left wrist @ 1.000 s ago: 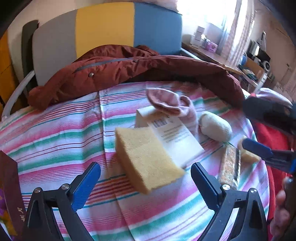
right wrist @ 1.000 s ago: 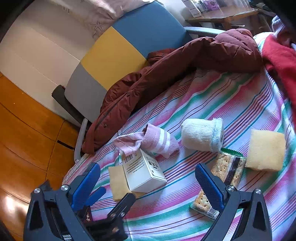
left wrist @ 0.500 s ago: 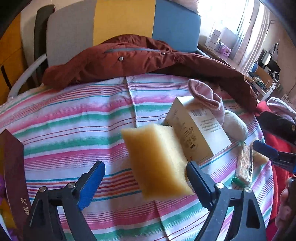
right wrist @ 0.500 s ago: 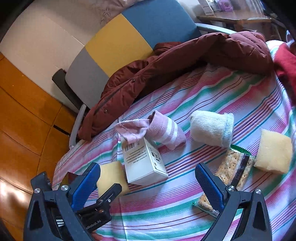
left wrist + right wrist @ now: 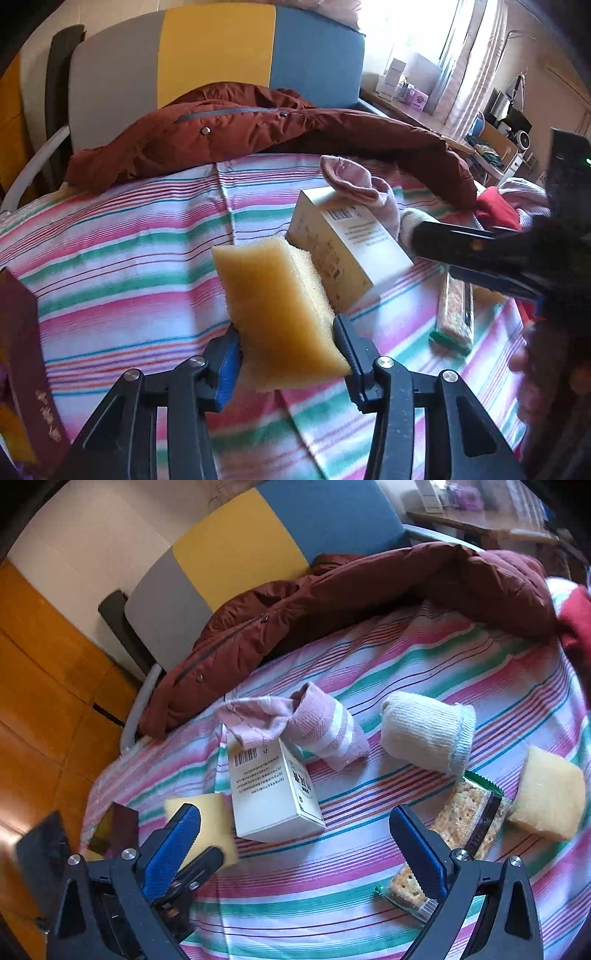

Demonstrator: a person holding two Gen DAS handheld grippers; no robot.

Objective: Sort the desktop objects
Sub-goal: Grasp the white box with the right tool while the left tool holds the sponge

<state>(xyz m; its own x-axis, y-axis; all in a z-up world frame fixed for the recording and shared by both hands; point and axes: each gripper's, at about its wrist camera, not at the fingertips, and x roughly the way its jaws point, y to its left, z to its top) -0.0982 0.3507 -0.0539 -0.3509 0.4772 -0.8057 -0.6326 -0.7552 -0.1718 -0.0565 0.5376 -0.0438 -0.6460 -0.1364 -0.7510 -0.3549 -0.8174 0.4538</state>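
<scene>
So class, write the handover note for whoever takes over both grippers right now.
Left gripper: shut on a yellow sponge, held above the striped cloth.
Right gripper: open, holding nothing, hovering over the cloth.
On the cloth: white box, pink sock draped over its far end, rolled white sock, cracker pack, second sponge.
Done: one sponge grasped.
Left: place it, sort the rest.

Yellow sponge (image 5: 280, 314); white box (image 5: 273, 794); pink-striped sock (image 5: 317, 727); tablecloth (image 5: 443, 657) (pink, green, white stripes); maroon jacket (image 5: 258, 129).
</scene>
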